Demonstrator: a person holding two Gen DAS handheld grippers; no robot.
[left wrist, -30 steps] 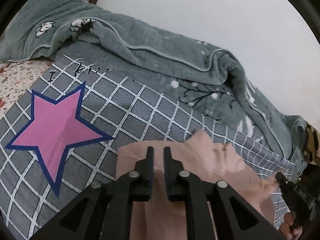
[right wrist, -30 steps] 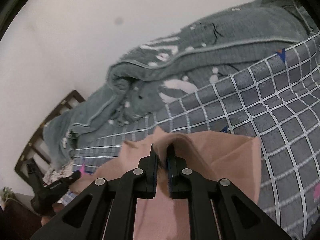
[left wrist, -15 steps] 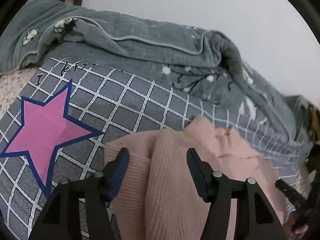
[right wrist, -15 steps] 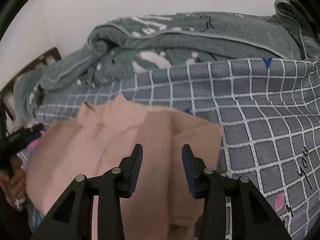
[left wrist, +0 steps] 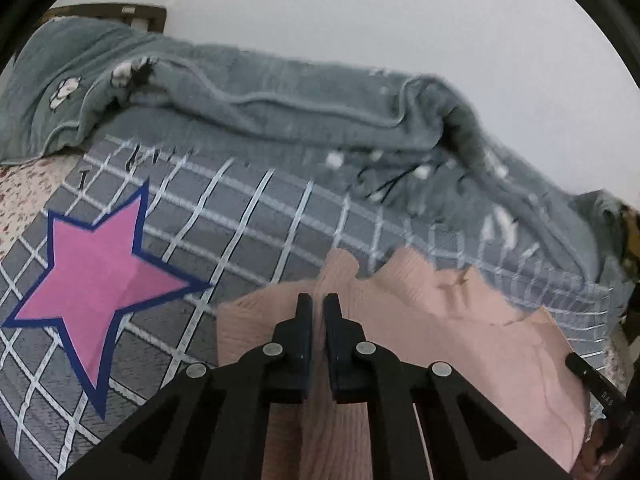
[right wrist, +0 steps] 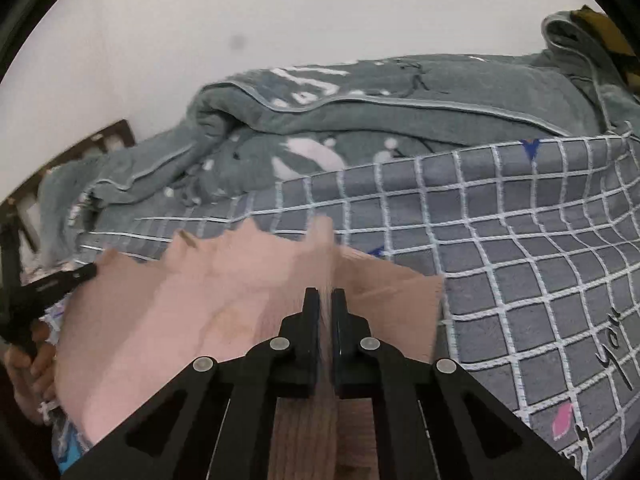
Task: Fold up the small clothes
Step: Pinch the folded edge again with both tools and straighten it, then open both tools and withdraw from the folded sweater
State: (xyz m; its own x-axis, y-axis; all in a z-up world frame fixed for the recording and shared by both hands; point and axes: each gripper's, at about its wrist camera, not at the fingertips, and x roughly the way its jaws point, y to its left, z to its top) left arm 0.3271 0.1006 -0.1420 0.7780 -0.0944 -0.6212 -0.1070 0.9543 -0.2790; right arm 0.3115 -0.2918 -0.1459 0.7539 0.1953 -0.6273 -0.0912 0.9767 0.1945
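A pink knit garment (left wrist: 460,328) lies on the grey checked bedcover (left wrist: 240,208). My left gripper (left wrist: 318,300) is shut on a raised fold of its knit near the garment's left side. In the right wrist view the same garment (right wrist: 240,280) spreads to the left, and my right gripper (right wrist: 326,294) is shut on a ridge of it near its right edge. Each gripper shows in the other's view: the right one (left wrist: 592,380) at the far right, the left one (right wrist: 52,286) at the far left with a hand (right wrist: 32,364) on it.
A rumpled grey-green quilt (left wrist: 280,120) is piled along the wall behind the garment. A big pink star (left wrist: 100,280) is printed on the cover to the left. A dark wooden headboard (right wrist: 100,140) stands at the bed's end. Checked cover (right wrist: 520,260) stretches to the right.
Both grippers opened wide over the garment half a second ago and have now shut on folds of the pink knit. The garment's edge has bunched up between the fingers.
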